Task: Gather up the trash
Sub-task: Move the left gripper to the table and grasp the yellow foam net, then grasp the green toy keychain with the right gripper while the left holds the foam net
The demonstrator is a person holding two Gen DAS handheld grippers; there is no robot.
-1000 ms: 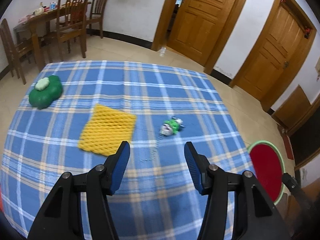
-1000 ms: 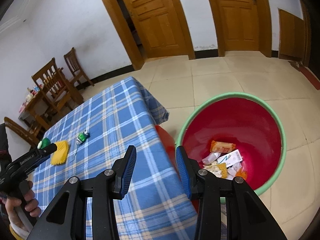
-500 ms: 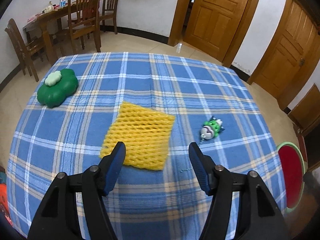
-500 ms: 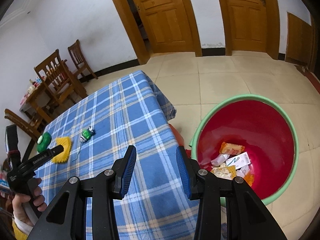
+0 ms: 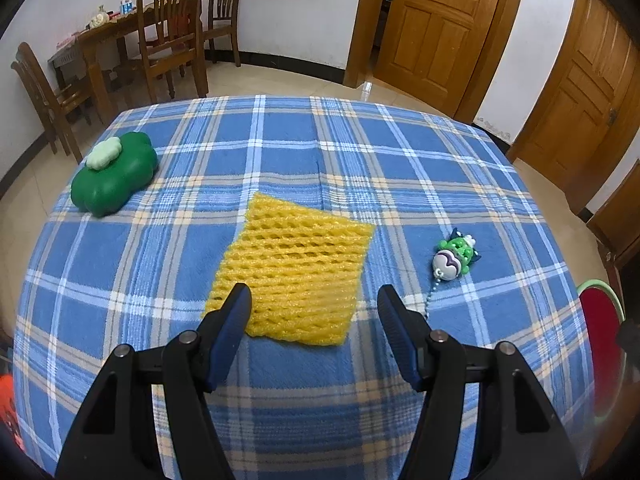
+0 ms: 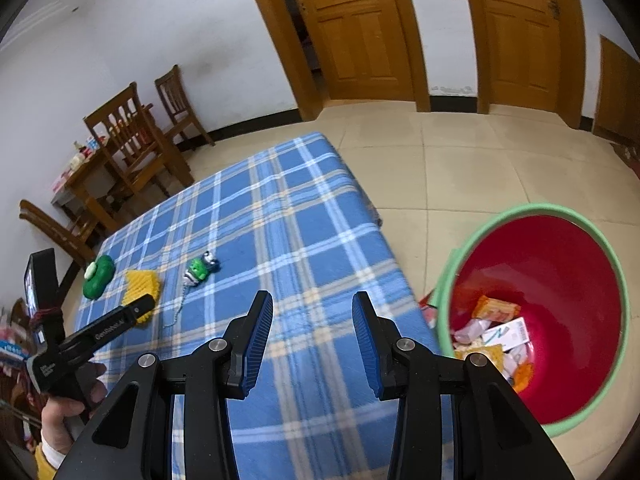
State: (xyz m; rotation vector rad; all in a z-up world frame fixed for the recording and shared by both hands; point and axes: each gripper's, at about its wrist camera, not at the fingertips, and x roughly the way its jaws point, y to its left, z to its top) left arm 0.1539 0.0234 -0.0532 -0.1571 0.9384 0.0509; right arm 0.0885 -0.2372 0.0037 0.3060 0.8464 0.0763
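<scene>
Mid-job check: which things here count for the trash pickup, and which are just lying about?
For the job:
- yellow foam net, flat on the cloth
- red bin beside the table, wrappers inside
- left tool, open over the net's near edge

Lying about:
- green clover case
- green toy keychain

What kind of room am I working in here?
Likely a home dining or living room: wooden dining chairs at a table by the wall, panelled wooden doors, tiled floor.

Open tongs (image 5: 314,300) over yellow foam net (image 5: 296,276), checked cloth (image 5: 360,168)
</scene>
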